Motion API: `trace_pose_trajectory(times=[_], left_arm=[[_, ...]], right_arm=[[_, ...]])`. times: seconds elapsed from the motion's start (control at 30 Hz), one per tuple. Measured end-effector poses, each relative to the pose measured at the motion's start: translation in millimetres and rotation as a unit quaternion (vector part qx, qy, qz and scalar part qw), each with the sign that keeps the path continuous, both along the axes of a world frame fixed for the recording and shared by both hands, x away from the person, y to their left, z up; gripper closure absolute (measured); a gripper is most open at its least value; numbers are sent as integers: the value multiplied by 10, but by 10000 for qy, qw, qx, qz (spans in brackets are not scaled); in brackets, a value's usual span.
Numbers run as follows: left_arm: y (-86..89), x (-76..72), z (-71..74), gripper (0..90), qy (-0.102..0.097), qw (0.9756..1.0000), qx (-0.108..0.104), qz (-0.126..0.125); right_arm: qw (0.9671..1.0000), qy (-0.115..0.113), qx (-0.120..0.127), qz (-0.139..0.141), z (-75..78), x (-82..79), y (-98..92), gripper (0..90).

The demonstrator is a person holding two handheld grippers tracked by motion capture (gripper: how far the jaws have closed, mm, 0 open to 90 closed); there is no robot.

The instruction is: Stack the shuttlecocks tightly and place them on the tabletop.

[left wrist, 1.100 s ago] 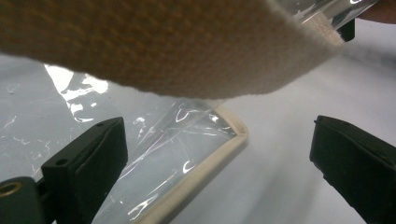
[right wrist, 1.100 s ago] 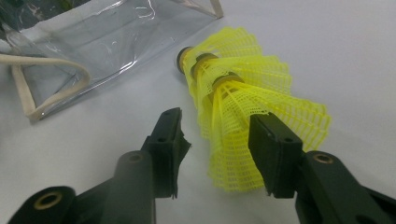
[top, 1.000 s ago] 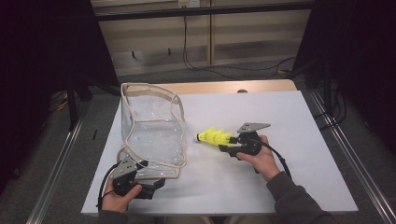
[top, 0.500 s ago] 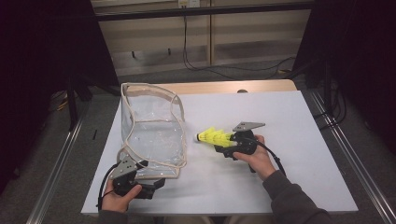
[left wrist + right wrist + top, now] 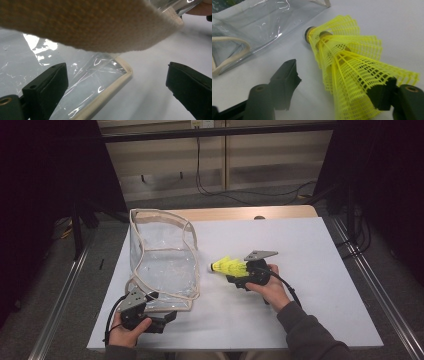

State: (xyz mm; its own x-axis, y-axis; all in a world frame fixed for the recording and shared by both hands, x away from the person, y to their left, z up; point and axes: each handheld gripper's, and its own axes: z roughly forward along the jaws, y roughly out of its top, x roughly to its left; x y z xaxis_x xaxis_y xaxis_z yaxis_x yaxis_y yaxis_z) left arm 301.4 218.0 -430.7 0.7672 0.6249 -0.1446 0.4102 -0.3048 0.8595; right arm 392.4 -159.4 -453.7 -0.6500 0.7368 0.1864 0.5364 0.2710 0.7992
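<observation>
A clear plastic bag [image 5: 162, 255] with cream fabric trim stands open on the white table [image 5: 320, 250]. My left gripper [image 5: 165, 317] is at the bag's near bottom corner [image 5: 110, 82]. It is open, its jaws wide to either side of that corner, and the bag's strap [image 5: 87, 25] hangs close above. A nested stack of yellow mesh shuttlecocks [image 5: 227, 266] points its cork tip at the bag. My right gripper [image 5: 236, 276] is open around the skirt end. The skirt [image 5: 347, 65] rests against one jaw, and the other jaw stands apart from it.
The right half of the table is bare white surface. A wooden strip [image 5: 250, 213] runs along its far edge. Metal rails [image 5: 370, 285] flank the table, and cables [image 5: 240, 190] lie on the floor beyond.
My right gripper has moved left toward the bag, and the shuttlecocks have shifted slightly left with it. The left gripper has stayed at the bag's corner.
</observation>
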Motion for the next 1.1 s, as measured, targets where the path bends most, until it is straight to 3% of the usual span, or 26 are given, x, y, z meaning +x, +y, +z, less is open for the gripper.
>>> trace_pose_trajectory(times=[0.63,1.1], left_arm=[[3,0,0,42,-2,10000,-1,-3],[3,1,-1,42,-4,10000,-2,-4]], right_arm=[[9999,-101,-88,-92,-25,30,72,584],[9996,-165,-55,-210,-28,45,96,695]])
